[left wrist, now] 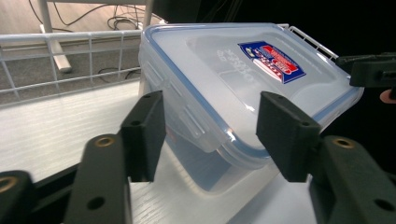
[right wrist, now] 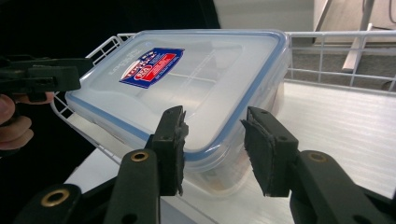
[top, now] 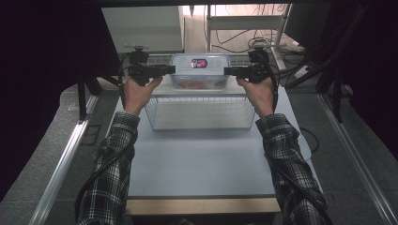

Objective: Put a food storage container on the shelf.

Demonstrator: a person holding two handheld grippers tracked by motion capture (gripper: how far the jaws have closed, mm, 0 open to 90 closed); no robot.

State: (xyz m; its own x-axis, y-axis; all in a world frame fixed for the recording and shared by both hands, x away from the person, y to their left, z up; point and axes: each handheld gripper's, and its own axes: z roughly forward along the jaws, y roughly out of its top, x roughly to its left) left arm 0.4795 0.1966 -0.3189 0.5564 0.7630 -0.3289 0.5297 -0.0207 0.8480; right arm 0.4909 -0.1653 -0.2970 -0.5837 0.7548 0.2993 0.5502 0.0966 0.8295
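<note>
Clear plastic lidded food container (top: 199, 70) sits between your left gripper (top: 170, 69) and right gripper (top: 229, 71); both part-open at opposite ends, bracketing its latches, clamping nothing.

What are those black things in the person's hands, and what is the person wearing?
Each hand holds a black tool: left tool, right tool. Each has two flat black jaws with brass-ringed holes, and a black cable trails back. The sleeves are black-and-white plaid.
</note>
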